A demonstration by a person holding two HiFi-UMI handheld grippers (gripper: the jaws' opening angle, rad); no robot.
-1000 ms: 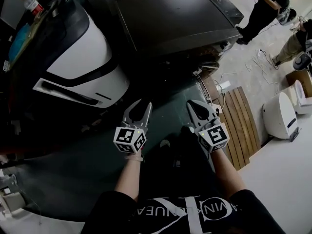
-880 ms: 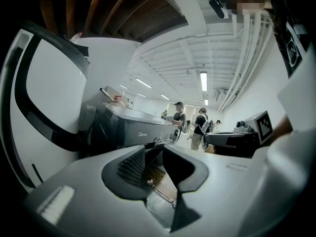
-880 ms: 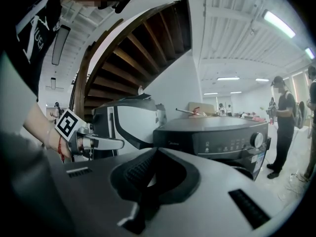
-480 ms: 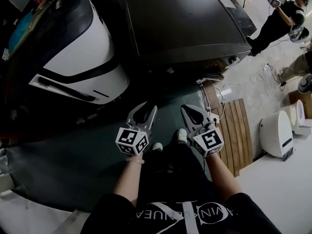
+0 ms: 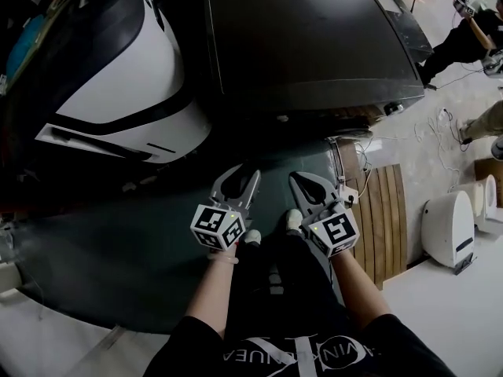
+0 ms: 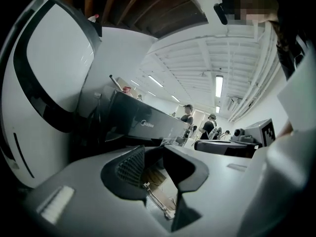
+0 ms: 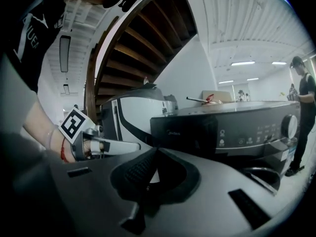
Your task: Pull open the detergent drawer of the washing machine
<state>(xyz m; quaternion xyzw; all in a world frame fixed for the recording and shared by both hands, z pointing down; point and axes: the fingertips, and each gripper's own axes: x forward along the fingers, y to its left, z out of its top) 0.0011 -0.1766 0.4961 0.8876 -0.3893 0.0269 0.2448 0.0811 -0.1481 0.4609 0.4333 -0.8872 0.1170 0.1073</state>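
Observation:
The dark washing machine (image 5: 314,38) stands straight ahead of me, its top filling the upper middle of the head view. Its front panel shows in the right gripper view; the drawer front (image 7: 185,132) at the panel's left end carries the brand print and sits flush, with the dial (image 7: 291,125) at the far right. My left gripper (image 5: 238,177) hangs short of the machine, open with nothing between its jaws (image 6: 155,152). My right gripper (image 5: 302,181) hangs beside it, jaws together and empty (image 7: 153,152). Neither touches the machine.
A white and black appliance (image 5: 118,77) stands close on the left. A wooden slatted board (image 5: 385,210) and a white device (image 5: 448,226) lie on the floor at right, with cables near them. People (image 6: 187,117) stand in the background. My shoes (image 5: 293,220) are below the grippers.
Both grippers have sunk and drawn a little closer together. The washing machine and the white appliance now sit larger and nearer in the head view.

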